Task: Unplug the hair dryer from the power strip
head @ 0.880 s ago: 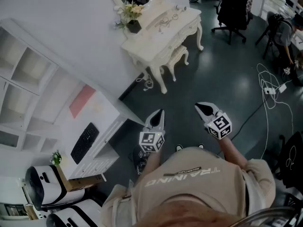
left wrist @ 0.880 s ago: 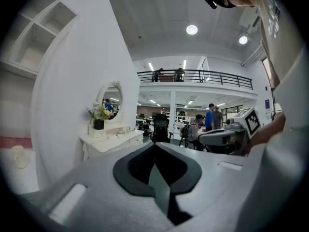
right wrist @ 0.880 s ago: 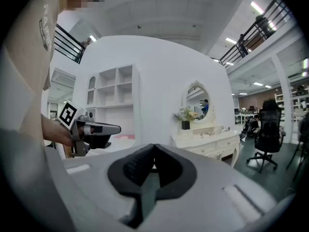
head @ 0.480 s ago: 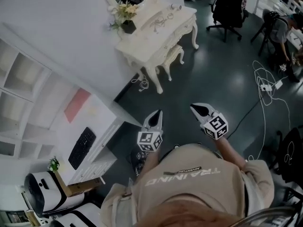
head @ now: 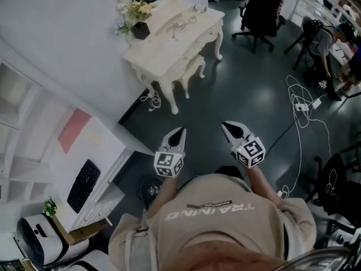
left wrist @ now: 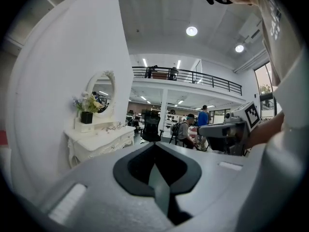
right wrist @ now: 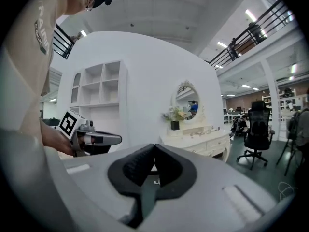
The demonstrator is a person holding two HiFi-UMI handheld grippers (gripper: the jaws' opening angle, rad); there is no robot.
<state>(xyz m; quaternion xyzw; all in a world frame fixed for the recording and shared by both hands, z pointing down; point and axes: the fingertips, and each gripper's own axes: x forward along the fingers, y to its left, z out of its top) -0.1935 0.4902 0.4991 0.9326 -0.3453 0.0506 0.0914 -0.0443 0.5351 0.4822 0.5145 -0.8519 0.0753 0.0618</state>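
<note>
Both grippers hang side by side over the dark floor in front of the person's chest, holding nothing. My left gripper is shut, its jaws meeting in a point. My right gripper is shut too, pads pressed together. Both point towards a white dressing table by the wall, some way ahead. A white cord with a plug lies on the floor by the table's near leg. I cannot make out a hair dryer or a power strip: the things on the tabletop are too small to tell.
A round mirror and a flower pot stand on the table, a stool beneath it. A white desk with a keyboard is at left. Loose white cables lie on the floor at right. An office chair and people are farther off.
The head view has slid over the room: the desk and shelves have dropped down-left and more floor shows at right. Both grippers keep shut and side by side.
</note>
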